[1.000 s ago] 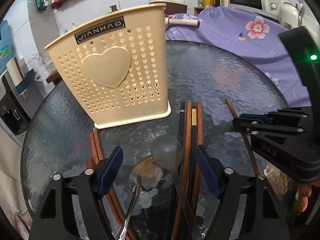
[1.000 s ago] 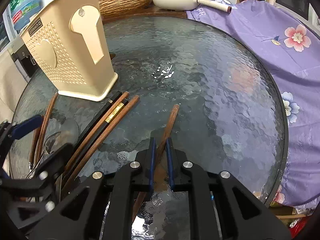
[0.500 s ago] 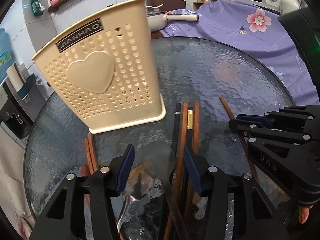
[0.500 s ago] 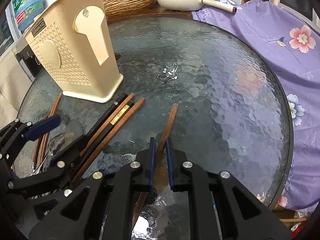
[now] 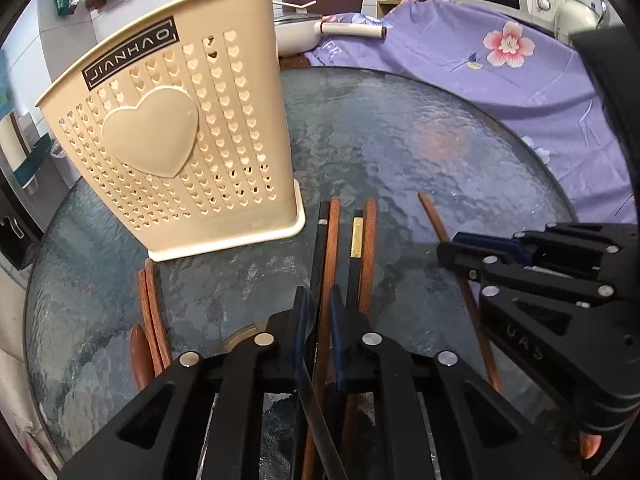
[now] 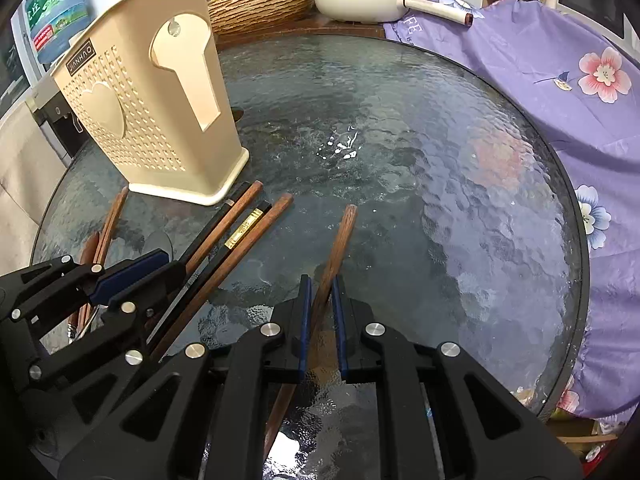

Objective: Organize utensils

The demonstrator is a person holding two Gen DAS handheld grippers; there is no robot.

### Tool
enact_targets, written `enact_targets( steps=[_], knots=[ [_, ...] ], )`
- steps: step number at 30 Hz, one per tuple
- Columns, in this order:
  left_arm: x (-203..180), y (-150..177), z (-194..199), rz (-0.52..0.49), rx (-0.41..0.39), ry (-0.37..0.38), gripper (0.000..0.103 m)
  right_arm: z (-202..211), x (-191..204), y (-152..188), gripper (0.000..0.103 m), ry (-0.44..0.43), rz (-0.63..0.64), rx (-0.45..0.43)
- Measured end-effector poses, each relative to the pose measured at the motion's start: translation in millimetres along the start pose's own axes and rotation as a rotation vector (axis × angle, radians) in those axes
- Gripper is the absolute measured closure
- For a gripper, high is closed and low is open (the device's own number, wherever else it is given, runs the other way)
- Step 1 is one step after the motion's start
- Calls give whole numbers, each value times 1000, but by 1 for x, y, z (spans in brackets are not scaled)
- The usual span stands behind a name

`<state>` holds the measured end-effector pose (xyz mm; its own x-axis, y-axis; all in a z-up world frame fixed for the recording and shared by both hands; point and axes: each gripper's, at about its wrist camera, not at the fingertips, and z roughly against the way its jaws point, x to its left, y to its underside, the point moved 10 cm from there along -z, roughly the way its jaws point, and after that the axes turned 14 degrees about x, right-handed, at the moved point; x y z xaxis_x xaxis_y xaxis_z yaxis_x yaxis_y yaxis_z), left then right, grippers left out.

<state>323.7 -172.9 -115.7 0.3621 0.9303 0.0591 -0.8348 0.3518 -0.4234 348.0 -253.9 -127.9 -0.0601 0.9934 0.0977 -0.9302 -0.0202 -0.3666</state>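
Observation:
A beige perforated utensil holder (image 5: 172, 140) (image 6: 152, 120) stands upright on the round glass table (image 5: 400, 140). In front of it lie several black and brown chopsticks (image 5: 366, 240) (image 6: 240, 232) with a dark spoon (image 5: 280, 300) over them. My left gripper (image 5: 319, 304) (image 6: 148, 272) is closing, its jaws down to a narrow gap at the spoon's neck; a brown chopstick shows in the same gap. My right gripper (image 6: 319, 292) (image 5: 452, 248) is shut on a single brown chopstick (image 6: 340, 240) that lies apart on the glass.
Two more brown chopsticks (image 5: 148, 304) and a brown utensil (image 5: 140, 352) lie left of my left gripper. A purple flowered cloth (image 6: 560, 80) borders the table's right side. A white pan (image 6: 360, 0) and a wicker basket (image 6: 260, 4) stand beyond the far edge.
My left jaws have closed from wide apart to a narrow gap over the spoon's neck, hiding the metal spoon beneath. The right gripper has kept its hold on the chopstick, unmoved.

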Motion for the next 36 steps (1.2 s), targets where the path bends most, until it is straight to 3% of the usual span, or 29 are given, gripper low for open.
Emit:
enact_targets(
  steps=[7, 15, 22, 24, 26, 27, 28, 31, 36],
  knots=[
    [2, 3, 9, 33, -12, 116, 99, 2, -2, -3, 92, -30, -7, -7],
    [2, 9, 25, 42, -52, 190, 102, 10, -1, 0, 92, -52, 3, -37],
    [5, 8, 40, 37, -87, 194, 103, 17, -4, 0, 93, -61, 5, -57],
    [6, 10, 39, 25, -83, 160, 103, 16, -3, -1, 93, -64, 10, -55],
    [8, 10, 37, 11, -84, 95, 88, 15, -1, -1, 93, -64, 11, -56],
    [11, 10, 36, 11, -91, 53, 50, 14, -1, 0, 93, -65, 13, -53],
    [13, 10, 37, 13, -107, 25, 23, 12, 0, 1, 93, -67, 15, -49],
    [14, 10, 35, 5, -111, 2, 26, 9, 3, 3, 93, -68, 24, -44],
    [17, 12, 15, 22, -44, 13, 46, 8, 3, 4, 93, -66, 27, -49]
  ],
)
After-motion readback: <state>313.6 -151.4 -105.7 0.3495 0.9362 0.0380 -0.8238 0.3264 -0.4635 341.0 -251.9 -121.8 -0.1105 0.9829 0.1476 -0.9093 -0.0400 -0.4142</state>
